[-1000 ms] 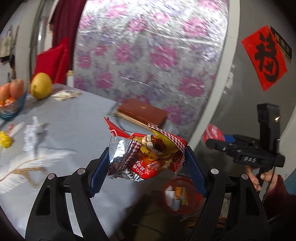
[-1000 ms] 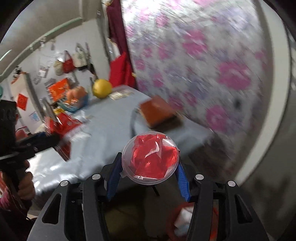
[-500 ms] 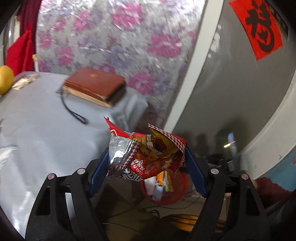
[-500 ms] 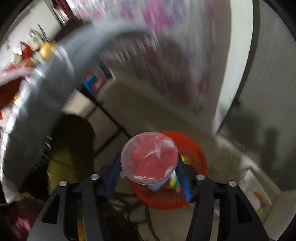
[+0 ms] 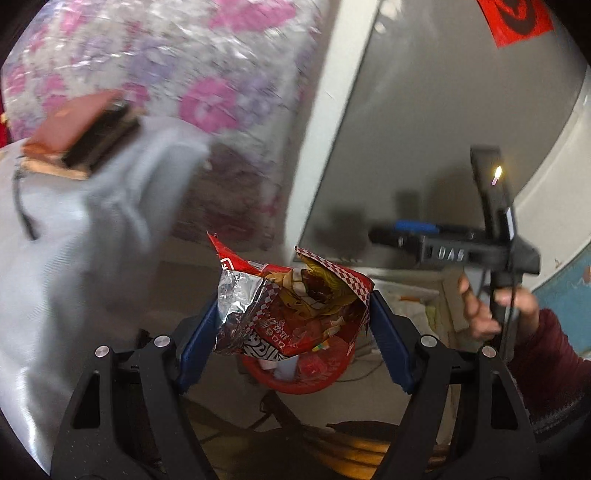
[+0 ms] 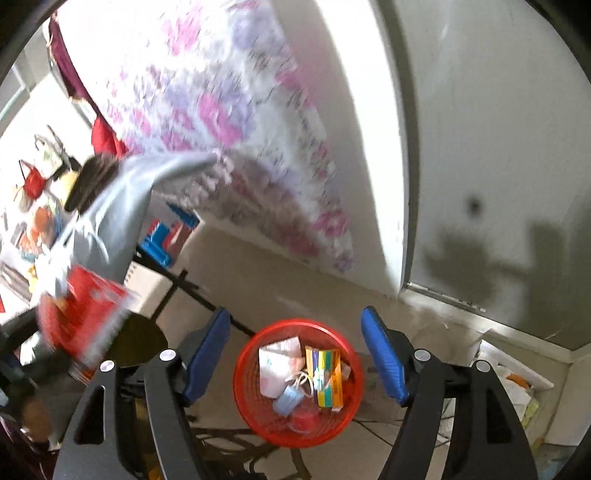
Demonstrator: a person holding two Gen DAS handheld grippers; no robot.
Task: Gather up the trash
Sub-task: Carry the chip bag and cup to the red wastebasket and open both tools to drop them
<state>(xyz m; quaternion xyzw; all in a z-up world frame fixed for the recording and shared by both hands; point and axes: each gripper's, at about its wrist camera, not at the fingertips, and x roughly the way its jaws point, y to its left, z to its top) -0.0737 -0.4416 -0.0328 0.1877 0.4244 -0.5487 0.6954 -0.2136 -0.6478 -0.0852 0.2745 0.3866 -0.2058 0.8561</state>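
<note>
The right tool [image 5: 384, 236] carried raised letters reading "DAS" on its body. The crumpled snack wrapper [image 5: 291, 314] bore printed characters, too distorted to read. The red wall sign [image 5: 517, 18] was cropped and illegible.

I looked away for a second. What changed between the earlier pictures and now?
The right claw has just been opening and let go of its clear cup with red plastic; nothing is between its fingers now, above the red basket. The left claw still grips the snack wrapper.

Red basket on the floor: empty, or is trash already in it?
Partly filled. The right wrist view shows the red basket holding crumpled paper and a striped wrapper, well below the rim.
</note>
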